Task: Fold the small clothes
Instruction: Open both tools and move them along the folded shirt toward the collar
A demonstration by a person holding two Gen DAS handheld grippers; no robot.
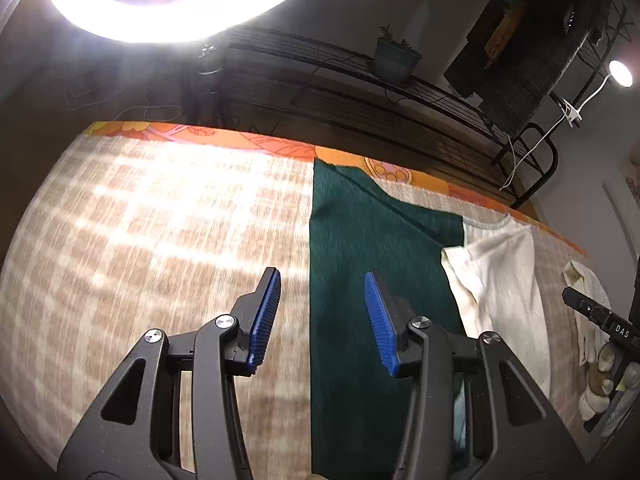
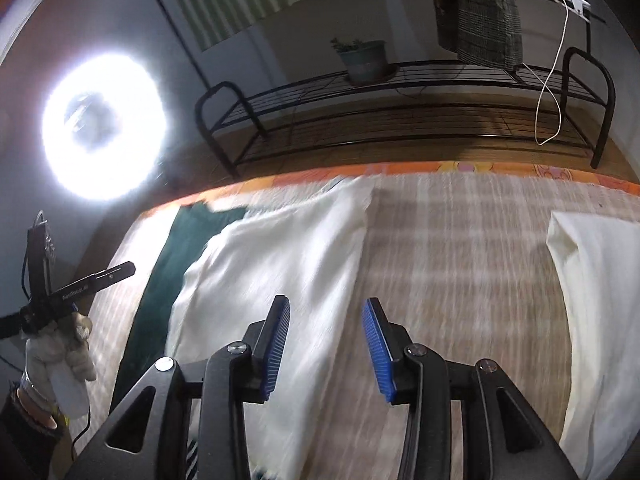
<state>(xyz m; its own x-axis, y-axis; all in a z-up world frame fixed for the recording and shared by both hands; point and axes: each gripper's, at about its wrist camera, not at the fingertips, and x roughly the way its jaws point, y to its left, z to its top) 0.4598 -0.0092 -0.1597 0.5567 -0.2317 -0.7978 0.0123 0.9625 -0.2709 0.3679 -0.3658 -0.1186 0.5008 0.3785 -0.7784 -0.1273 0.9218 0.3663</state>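
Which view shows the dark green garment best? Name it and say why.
The left wrist view: the dark green garment runs lengthwise through the frame, its long left edge plain, with the white garment lying over its right side. The right wrist view shows only a narrow green strip beside that white cloth.

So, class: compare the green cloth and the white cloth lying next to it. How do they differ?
1. Colour: the green cloth is dark; the white cloth is pale cream.
2. Layering: the white cloth overlaps the green cloth's edge, so it lies on top.
3. Surface: the green cloth lies smooth; the white cloth shows creases.

Shared: both are spread on the checked cover, neither gripped, since both grippers, left and right, are open.
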